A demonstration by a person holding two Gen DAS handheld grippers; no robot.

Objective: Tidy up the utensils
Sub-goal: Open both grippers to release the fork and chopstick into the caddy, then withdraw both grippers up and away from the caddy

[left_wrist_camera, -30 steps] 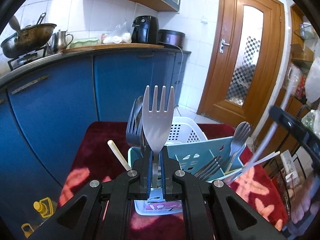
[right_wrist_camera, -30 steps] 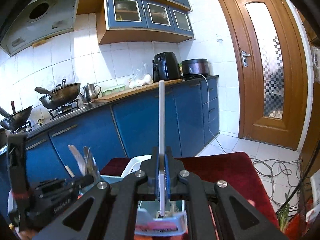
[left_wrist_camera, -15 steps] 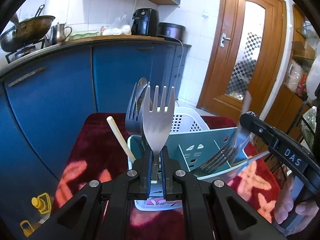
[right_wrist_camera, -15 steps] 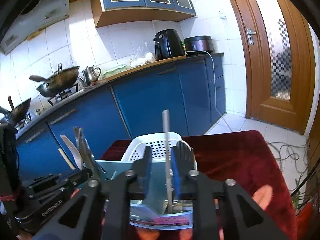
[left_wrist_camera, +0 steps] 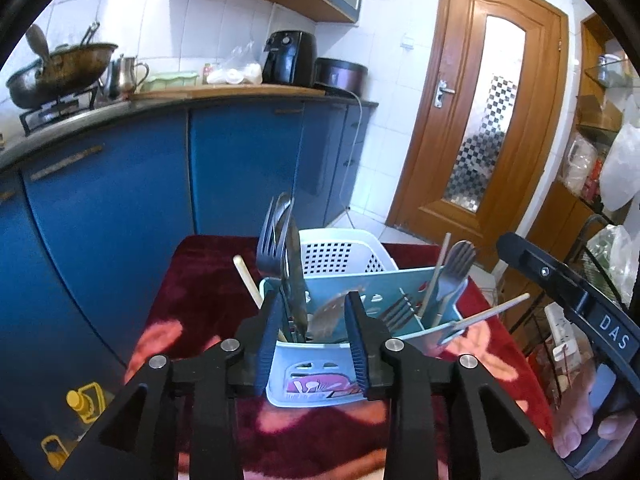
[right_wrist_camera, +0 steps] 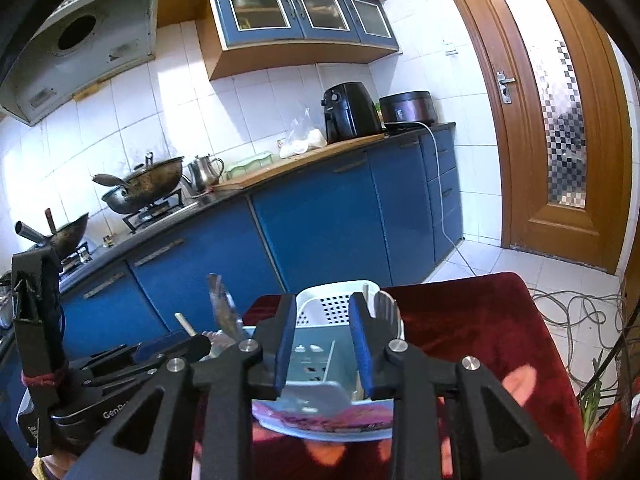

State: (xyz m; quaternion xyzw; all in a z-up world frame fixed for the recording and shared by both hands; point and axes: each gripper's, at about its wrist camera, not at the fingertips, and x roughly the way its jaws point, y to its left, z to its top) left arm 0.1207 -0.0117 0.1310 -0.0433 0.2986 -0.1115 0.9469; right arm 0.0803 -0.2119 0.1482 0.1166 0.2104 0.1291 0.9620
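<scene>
A light blue utensil caddy (left_wrist_camera: 320, 360) stands on the red cloth, and my left gripper (left_wrist_camera: 313, 340) hangs just before it. Its jaws are opening with nothing pressed between the pads. A blurred fork (left_wrist_camera: 332, 308) lies tipped inside the caddy's left part beside upright forks (left_wrist_camera: 276, 240). The right part holds a fork (left_wrist_camera: 460, 264) and a thin pale stick (left_wrist_camera: 436, 276). My right gripper (right_wrist_camera: 324, 348) faces the same caddy (right_wrist_camera: 316, 356); its jaws are opening too and grip nothing. A fork head (right_wrist_camera: 386, 308) shows past its right finger.
A white perforated basket (left_wrist_camera: 336, 252) stands right behind the caddy. The red flowered cloth (left_wrist_camera: 192, 304) covers the small table. Blue cabinets (left_wrist_camera: 120, 208) and a wooden door (left_wrist_camera: 480, 120) lie beyond. A hand (left_wrist_camera: 580, 428) holds the right tool. Cables (right_wrist_camera: 576, 312) trail on the floor.
The left gripper let go of the fork, which dropped into the caddy. The right gripper released the thin stick into the caddy. Both grippers spread their jaws and rose slightly.
</scene>
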